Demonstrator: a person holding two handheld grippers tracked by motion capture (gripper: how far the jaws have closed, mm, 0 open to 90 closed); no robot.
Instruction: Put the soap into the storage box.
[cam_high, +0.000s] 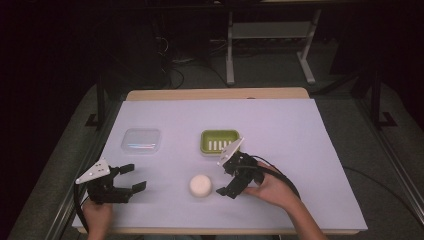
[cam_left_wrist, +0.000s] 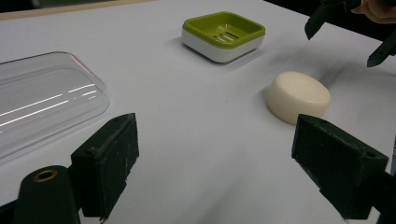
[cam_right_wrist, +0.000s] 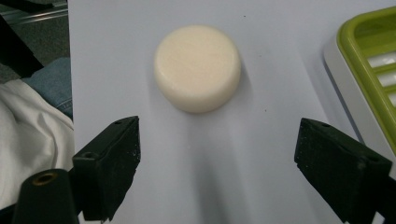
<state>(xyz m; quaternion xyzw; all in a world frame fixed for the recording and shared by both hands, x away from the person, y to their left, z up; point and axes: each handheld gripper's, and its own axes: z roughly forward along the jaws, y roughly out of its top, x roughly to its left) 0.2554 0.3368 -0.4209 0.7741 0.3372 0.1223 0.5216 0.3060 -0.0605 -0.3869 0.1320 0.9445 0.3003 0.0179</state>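
- Near the bench's front edge, about midway along it, lies the round cream soap (cam_high: 200, 185), flat on the white sheet and free of any grip.
- My right fingers (cam_high: 226, 184) stand wide apart just right of the soap, aimed at it, not touching.
- My left fingers (cam_high: 133, 177) are also spread, holding nothing, by the front left corner, well apart from the soap.
- Behind the soap, toward the bench's middle, sits the green soap dish (cam_high: 219, 141).
- Left of the dish lies a clear plastic lid (cam_high: 141, 140).
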